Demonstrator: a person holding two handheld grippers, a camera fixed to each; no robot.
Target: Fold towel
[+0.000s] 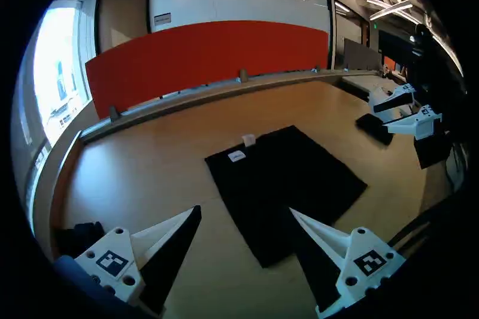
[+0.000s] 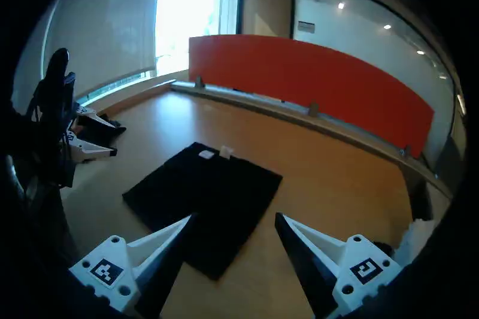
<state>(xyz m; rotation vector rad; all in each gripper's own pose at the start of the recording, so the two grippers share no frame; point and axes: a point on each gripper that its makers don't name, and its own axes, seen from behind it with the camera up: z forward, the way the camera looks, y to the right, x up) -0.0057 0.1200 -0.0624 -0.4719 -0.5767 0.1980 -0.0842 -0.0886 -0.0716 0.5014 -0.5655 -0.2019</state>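
We see the black rectangular cloth towel [image 1: 284, 190] lying flat and smooth on the light wooden tabletop [image 1: 143, 175], with two small white tags [image 1: 237, 155] at its far edge. Our left gripper [image 1: 245, 209] and right gripper [image 2: 235, 216] hover over it, fingers spread wide, holding nothing.

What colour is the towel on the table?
The towel is black, clearest in the left gripper view.
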